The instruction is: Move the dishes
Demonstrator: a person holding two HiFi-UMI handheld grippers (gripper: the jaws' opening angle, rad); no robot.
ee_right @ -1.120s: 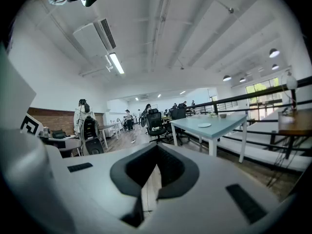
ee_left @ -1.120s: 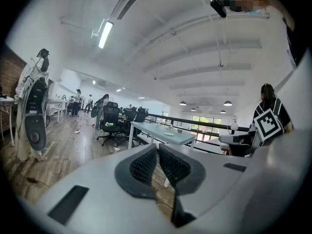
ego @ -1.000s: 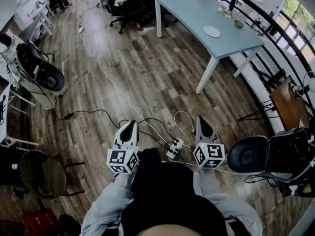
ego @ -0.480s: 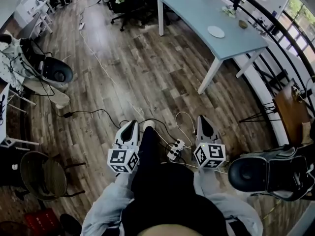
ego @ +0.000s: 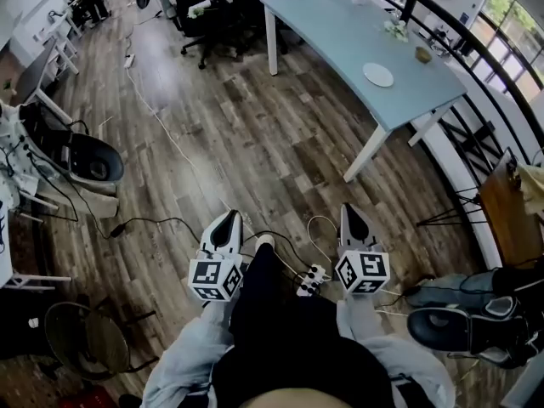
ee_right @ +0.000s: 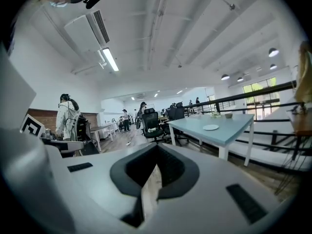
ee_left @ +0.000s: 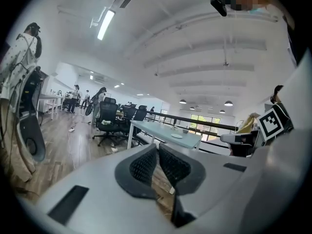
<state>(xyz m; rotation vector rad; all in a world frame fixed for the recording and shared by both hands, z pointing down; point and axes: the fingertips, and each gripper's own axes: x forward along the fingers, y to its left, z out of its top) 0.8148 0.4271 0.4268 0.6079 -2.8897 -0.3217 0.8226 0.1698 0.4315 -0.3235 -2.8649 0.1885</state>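
- Plate on table: prob. ceramic, so stiff, slick, breakable; pinch it at the rim.
- Left gripper & right gripper: jaws together, nothing btwn, well apart from plate.

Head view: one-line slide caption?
Left gripper and right gripper shut, empty, above wood floor; blue table with white plate ahead.

Arms in grey sleeves reach forward. The left tongs and the right tongs sit side by side, apart, pointing ahead and near level. Both pairs of jaws are closed and empty.
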